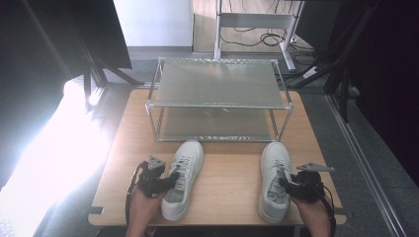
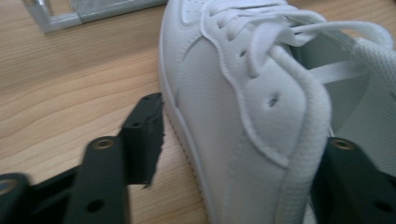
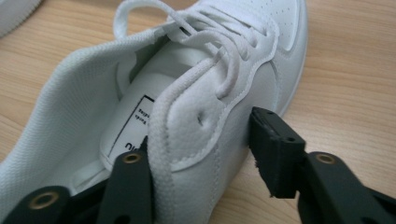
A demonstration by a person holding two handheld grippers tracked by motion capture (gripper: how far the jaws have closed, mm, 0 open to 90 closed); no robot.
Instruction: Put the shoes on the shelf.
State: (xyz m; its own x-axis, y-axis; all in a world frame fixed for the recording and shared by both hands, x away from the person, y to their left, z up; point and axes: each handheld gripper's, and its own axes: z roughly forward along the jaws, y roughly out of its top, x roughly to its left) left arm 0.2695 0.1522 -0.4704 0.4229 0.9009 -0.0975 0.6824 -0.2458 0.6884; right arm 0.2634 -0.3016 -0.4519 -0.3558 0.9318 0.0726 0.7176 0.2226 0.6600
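Inspector: Shoes are recorded first. A white left shoe [image 1: 184,178] and a white right shoe [image 1: 274,180] are set well apart on the pale wood-grain counter [image 1: 227,187], toes pointed at a two-tier metal rack [image 1: 217,98] at the far side.

Clerk: And the tools?

Inspector: The left tool [image 1: 165,181] is spread, with the left shoe's outer collar wall [image 2: 261,154] taken between its jaws: one jaw is seen inside the opening, the other outside, clear of the sole. The right tool [image 1: 288,185] is likewise spread astride the right shoe's collar [image 3: 187,135]; no pinch is observed.

Clerk: Surface and room?

Inspector: A grey floor [image 1: 365,163] is noted around the counter, strong glare at the left, dark panels on both sides, and cables beneath a white desk frame [image 1: 257,22] beyond.
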